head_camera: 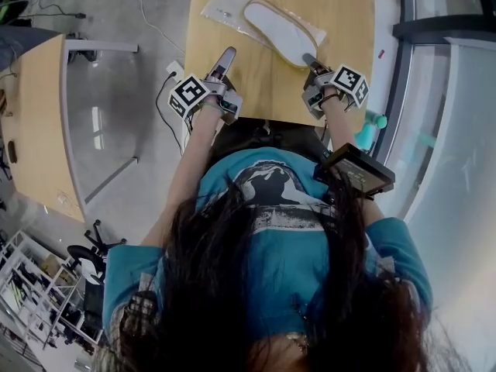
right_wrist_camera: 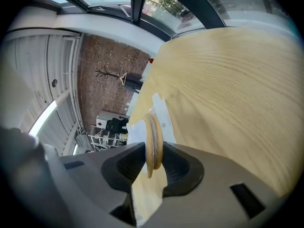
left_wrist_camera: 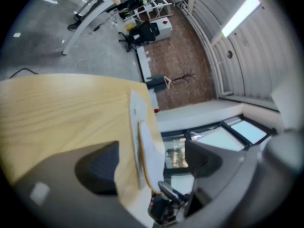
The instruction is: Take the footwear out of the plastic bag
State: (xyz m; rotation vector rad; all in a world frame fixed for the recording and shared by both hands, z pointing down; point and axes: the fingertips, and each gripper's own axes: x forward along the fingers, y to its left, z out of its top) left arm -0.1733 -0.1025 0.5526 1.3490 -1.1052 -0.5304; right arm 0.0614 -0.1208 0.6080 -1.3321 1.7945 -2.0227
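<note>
A flat white slipper (head_camera: 279,31) with a tan rim lies on the wooden table (head_camera: 256,91), over a clear plastic bag (head_camera: 225,8) that spreads out to its far left. I cannot tell how much of the slipper is still inside the bag. My right gripper (head_camera: 310,59) is shut on the slipper's near end. In the right gripper view the slipper (right_wrist_camera: 153,141) stands edge-on, pinched between both pads (right_wrist_camera: 178,165). My left gripper (head_camera: 223,60) hovers over the table's near left, apart from the bag, open and empty. In the left gripper view the slipper (left_wrist_camera: 149,156) and bag (left_wrist_camera: 135,122) lie ahead.
The table's left edge (head_camera: 187,60) runs close beside my left gripper, with grey floor and a cable (head_camera: 163,103) below. A second wooden table (head_camera: 35,122) stands at far left. A teal object (head_camera: 376,122) sits right of the table, by a window frame (head_camera: 399,60).
</note>
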